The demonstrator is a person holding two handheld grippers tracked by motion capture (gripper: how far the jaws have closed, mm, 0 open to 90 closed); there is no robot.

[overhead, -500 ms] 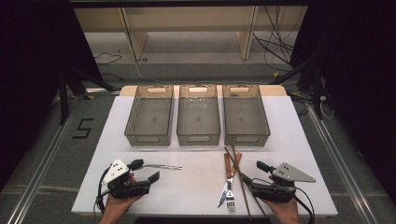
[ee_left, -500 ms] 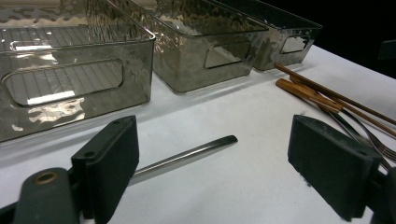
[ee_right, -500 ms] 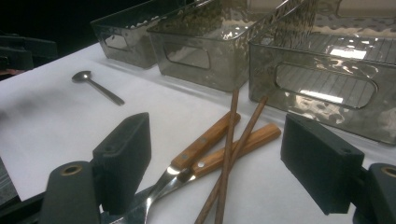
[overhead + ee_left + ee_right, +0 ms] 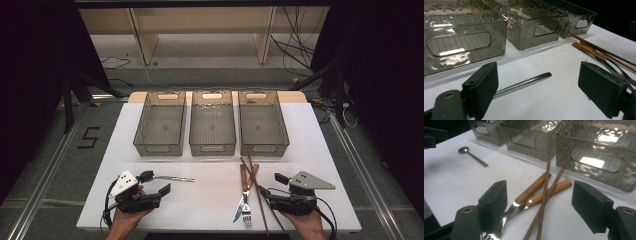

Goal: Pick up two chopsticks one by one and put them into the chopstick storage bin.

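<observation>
Both tools (image 4: 154, 184) (image 4: 276, 187) unmoved, jaws open.

A black digit "5" (image 4: 87, 137) stands on the grey floor left of the table.

Both grippers rest low at the near edge, jaws apart.

The left gripper (image 4: 156, 182) and right gripper (image 4: 272, 186) sit in the person's left hand (image 4: 127, 220) and right hand (image 4: 302, 222), each pointing inward, jaws wide and holding nothing.
</observation>
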